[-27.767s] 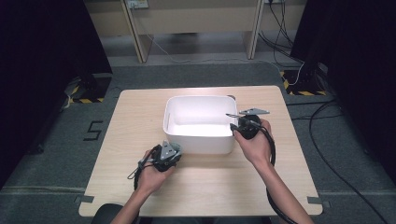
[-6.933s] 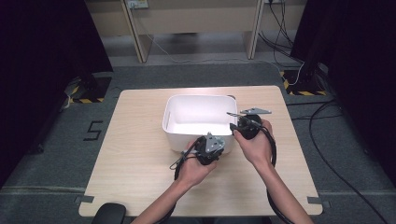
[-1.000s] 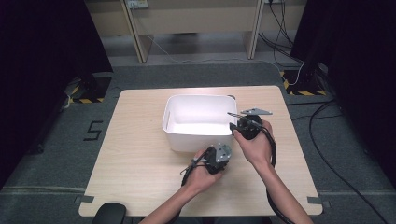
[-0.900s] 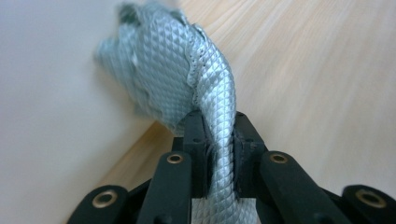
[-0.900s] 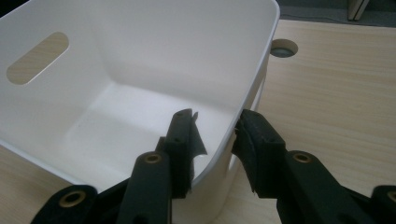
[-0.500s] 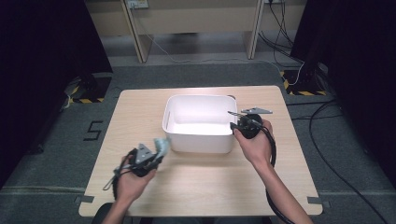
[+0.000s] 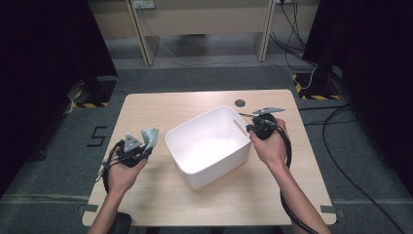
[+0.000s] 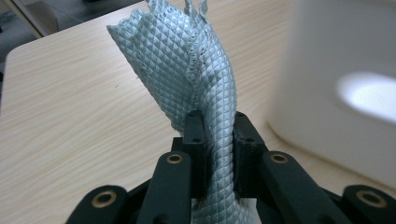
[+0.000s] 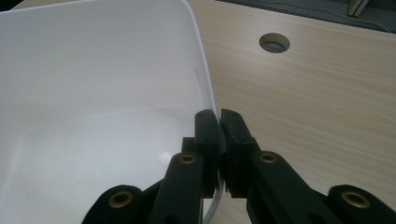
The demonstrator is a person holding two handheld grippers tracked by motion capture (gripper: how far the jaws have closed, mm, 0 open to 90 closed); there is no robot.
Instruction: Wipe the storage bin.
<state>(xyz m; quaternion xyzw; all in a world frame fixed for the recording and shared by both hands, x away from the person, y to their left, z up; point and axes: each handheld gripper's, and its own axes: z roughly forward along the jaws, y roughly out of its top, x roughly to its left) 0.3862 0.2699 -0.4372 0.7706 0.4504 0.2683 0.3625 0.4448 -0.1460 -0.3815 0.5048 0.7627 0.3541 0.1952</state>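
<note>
Two grippers working at a white plastic tub (image 7: 209,146) on the light wooden table (image 7: 160,105).
The left gripper (image 8: 215,140) is pinching a pale blue-green quilted cloth (image 8: 187,70), holding it upright just left of the tub. The right gripper (image 9: 218,128), its jaws having just been closing, is clamping the tub's right rim.

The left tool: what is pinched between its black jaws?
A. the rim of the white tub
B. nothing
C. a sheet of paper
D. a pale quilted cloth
D: in the left gripper view the left tool has its jaws shut on a pale quilted cloth that stands up above them, beside the white tub.
</note>
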